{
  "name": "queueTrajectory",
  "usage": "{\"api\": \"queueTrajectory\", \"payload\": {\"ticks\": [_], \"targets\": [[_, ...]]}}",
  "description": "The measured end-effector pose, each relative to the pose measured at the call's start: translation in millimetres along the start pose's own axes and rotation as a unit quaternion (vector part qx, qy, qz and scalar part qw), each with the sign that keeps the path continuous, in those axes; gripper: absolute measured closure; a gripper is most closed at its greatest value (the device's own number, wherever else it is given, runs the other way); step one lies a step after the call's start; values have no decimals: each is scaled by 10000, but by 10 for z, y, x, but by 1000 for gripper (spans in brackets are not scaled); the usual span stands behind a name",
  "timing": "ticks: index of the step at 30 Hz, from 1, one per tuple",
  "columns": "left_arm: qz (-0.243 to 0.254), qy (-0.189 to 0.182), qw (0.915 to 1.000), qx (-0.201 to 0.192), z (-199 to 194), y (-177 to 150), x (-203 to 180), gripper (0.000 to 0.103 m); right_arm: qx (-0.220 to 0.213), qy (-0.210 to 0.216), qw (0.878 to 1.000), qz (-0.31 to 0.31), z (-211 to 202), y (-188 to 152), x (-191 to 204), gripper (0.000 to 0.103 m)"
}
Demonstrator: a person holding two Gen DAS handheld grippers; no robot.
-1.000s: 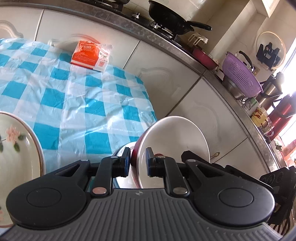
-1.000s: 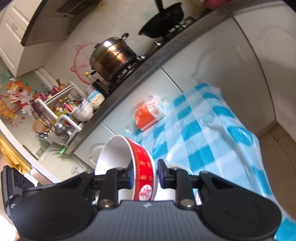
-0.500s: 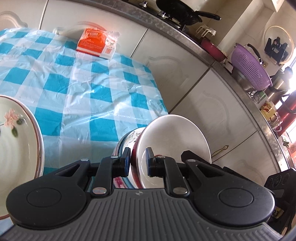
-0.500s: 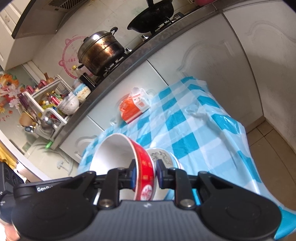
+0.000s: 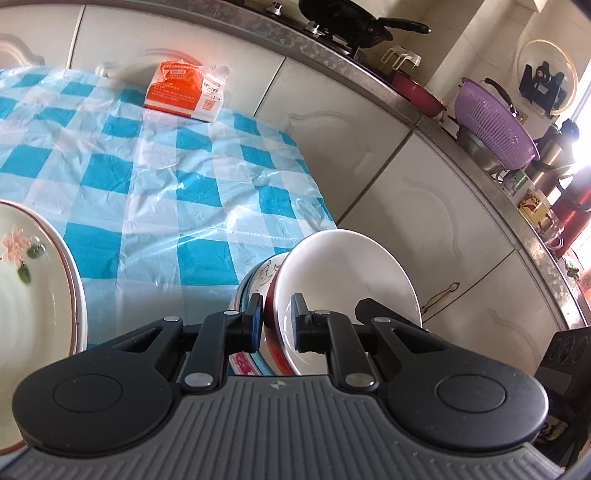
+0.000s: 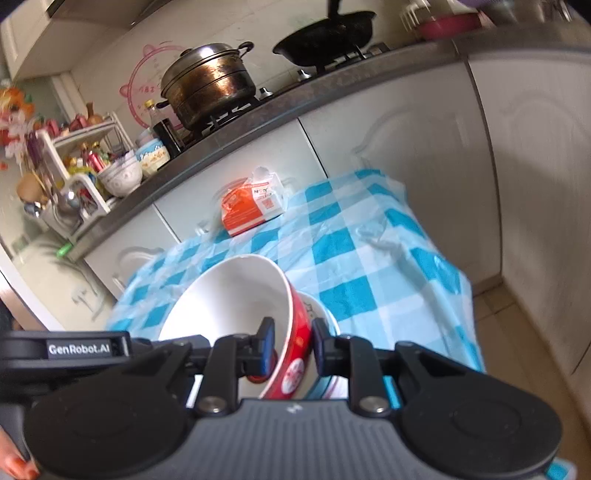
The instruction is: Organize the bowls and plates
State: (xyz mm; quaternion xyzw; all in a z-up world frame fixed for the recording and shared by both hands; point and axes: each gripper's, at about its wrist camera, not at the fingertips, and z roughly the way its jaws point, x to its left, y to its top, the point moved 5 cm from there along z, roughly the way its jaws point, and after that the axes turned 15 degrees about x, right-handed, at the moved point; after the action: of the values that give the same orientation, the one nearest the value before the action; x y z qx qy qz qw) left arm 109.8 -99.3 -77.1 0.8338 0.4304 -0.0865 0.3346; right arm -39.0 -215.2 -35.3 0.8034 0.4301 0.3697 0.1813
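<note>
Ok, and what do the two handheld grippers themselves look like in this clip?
Both match: a grey ribbed body, two black rounded housings with disc caps, and black linkage arms with silver pivot pins. The left gripper and right gripper each carry blue pads on their fingertips. A white GenRobot.AI label shows in the right view. No cables visible.

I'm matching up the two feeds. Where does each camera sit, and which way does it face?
Left wrist: on the left gripper, looking down over the red bowl it clamps, toward the checked table.
Right wrist: on the right gripper, clamping the same bowl's opposite rim; fingertips show bottom left.
Shared: bowl, orange packet, black wok.
</note>
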Motion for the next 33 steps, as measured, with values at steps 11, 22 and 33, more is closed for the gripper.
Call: {"api": "queueTrajectory", "payload": {"ticks": [11,22,33], "targets": [[196,-23,9995,-229,-59,-26,5,88,-102,-416,9982,-414,63,0,87,78],[168,237,9971,-705,-250,6,196,73,-237,-521,9967,-573,71,26,175,60],[316,492,9935,-972,-352,-7,305,43,-531,-922,9922,-642,1,80,186,33]]}}
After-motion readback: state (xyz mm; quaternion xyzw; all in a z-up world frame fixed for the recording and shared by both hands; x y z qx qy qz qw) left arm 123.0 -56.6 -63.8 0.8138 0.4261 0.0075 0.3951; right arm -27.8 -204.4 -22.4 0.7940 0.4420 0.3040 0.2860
